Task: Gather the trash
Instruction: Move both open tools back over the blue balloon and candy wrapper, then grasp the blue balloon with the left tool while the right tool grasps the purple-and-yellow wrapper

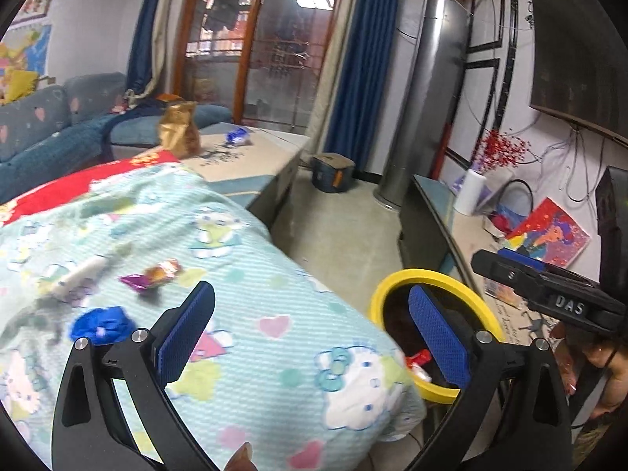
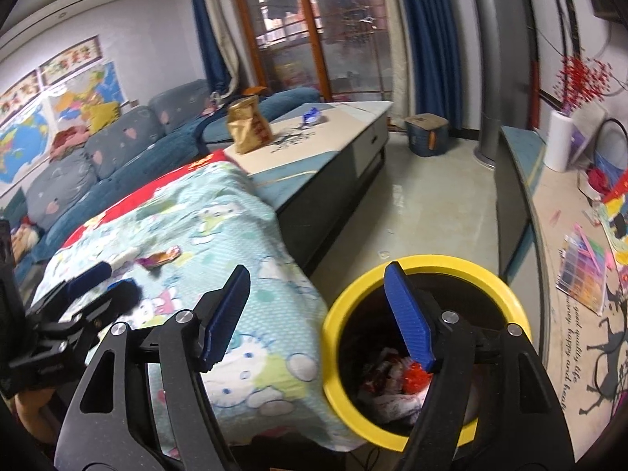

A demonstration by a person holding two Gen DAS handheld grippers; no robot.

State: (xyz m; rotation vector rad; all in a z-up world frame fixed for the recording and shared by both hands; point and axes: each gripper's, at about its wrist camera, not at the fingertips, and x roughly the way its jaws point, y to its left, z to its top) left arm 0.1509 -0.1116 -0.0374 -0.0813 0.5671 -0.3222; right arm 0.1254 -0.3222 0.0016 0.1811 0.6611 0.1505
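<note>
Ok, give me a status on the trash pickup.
Done: wrappers already lie in the yellow-rimmed bin. In hand: nothing; the right gripper is open and empty above the bin, and the left gripper is open too. Left: on the cartoon blanket, the purple-orange wrapper, the white tube and the blue crumpled piece.

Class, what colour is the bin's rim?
Yellow; the bin's rim shows best in the right wrist view.
</note>
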